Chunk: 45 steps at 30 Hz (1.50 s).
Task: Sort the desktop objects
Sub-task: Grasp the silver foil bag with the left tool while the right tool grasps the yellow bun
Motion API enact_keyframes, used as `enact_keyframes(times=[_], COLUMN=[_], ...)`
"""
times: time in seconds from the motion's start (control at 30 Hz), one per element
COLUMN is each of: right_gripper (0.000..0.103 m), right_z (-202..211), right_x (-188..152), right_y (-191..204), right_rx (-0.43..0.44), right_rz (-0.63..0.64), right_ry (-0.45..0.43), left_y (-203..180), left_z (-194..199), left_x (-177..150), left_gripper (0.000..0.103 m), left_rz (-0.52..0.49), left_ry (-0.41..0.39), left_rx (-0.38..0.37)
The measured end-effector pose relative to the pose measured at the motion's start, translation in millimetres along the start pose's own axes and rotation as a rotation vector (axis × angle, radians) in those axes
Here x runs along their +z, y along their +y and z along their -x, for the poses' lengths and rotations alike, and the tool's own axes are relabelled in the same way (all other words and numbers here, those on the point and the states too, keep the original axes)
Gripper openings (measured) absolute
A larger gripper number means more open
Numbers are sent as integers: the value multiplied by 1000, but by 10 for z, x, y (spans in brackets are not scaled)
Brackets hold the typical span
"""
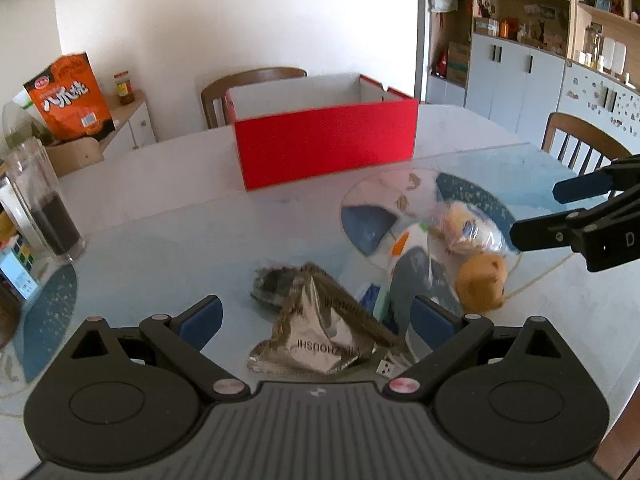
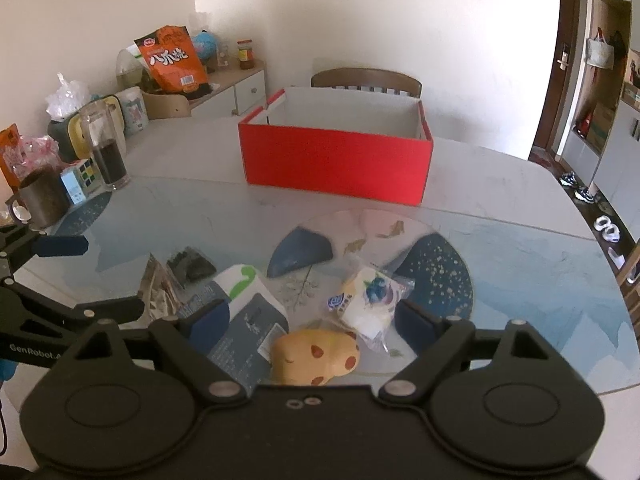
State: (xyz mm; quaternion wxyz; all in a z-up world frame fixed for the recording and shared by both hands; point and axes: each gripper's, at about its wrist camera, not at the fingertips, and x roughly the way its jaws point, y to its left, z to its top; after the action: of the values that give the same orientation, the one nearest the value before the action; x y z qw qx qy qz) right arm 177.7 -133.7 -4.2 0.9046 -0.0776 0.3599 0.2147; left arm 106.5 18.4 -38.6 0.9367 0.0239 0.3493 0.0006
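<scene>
An open red box [image 1: 325, 148] stands at the far side of the table; it also shows in the right wrist view [image 2: 338, 162]. My left gripper [image 1: 316, 322] is open over a silver foil packet [image 1: 316, 336]. A dark small object [image 1: 272, 286] and a USB plug [image 1: 386, 368] lie near it. My right gripper [image 2: 316, 318] is open around a yellow plush toy [image 2: 314, 356] and a wrapped bread [image 2: 370, 298]. A grey and white pouch [image 2: 244, 320] lies left of them. The right gripper also shows in the left wrist view [image 1: 536, 212].
A glass of dark liquid [image 2: 106, 148], a cube [image 2: 82, 178], a mug [image 2: 42, 200] and snack bags [image 2: 174, 60] crowd the table's left side. Wooden chairs [image 2: 366, 80] stand behind the box and at the right [image 1: 576, 144]. The table edge runs at the right [image 2: 592, 236].
</scene>
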Motion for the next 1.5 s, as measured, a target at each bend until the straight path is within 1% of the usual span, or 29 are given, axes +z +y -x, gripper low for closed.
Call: enact_keyframes(times=[0.2, 0.33, 0.47, 0.63, 0.77, 0.9, 0.97, 1.07, 1.13, 1.17, 1.23, 1.27, 1.3, 1.33, 1.37, 1.43, 1.47, 1.5], right_gripper=[89, 89, 89, 89, 89, 89, 89, 89, 89, 89, 89, 88, 86, 84, 83, 76, 74, 74], right_z=[-169, -292, -393, -519, -575, -630, -658, -697, -727, -742, -758, -767, -775, -782, -788, -789, -785, -780], right_x=[-115, -171, -202, -234, -253, -265, -271, -283, -284, -287, -290, -292, -293, -295, -296, -293, -289, -286], right_y=[-15, -42, -44, -38, -31, -40, -46, -66, -83, -93, -103, -102, -99, -93, -87, -76, -64, -50], right_rx=[-16, -24, -24, -13, -8, -13, -17, -25, -28, -28, -22, -20, -15, -11, -6, 8, 14, 10], right_rz=[-2, -17, -27, -38, -39, -39, -39, -46, -54, -59, -69, -69, -68, -66, -65, -63, -61, -55], right_ry=[29, 57, 74, 99, 112, 127, 133, 139, 144, 147, 149, 150, 152, 153, 155, 156, 155, 153], left_y=[25, 65, 66, 75, 126, 148, 150, 137, 134, 131, 130, 132, 132, 133, 135, 146, 152, 159], left_z=[-174, -281, -374, -491, -560, -608, -614, -624, -645, -653, -656, -656, -654, -651, -651, -650, -647, -642], left_x=[-136, -171, -197, -253, -298, -339, -342, -334, -335, -337, -336, -332, -327, -323, -321, -322, -320, -318], left_gripper=[100, 100, 100, 100, 100, 100, 97, 95, 87, 85, 77, 76, 75, 69, 67, 61, 59, 57], left_rz=[-43, -59, -91, -117, -118, -152, -163, -173, -177, -180, -179, -175, -174, -173, -171, -162, -157, -153], left_ry=[9, 14, 17, 41, 53, 54, 51, 42, 47, 49, 49, 48, 48, 48, 50, 53, 54, 54], left_rx=[-16, -27, -44, -73, -84, -87, -90, -99, -116, -121, -134, -138, -139, -141, -142, -145, -146, -147])
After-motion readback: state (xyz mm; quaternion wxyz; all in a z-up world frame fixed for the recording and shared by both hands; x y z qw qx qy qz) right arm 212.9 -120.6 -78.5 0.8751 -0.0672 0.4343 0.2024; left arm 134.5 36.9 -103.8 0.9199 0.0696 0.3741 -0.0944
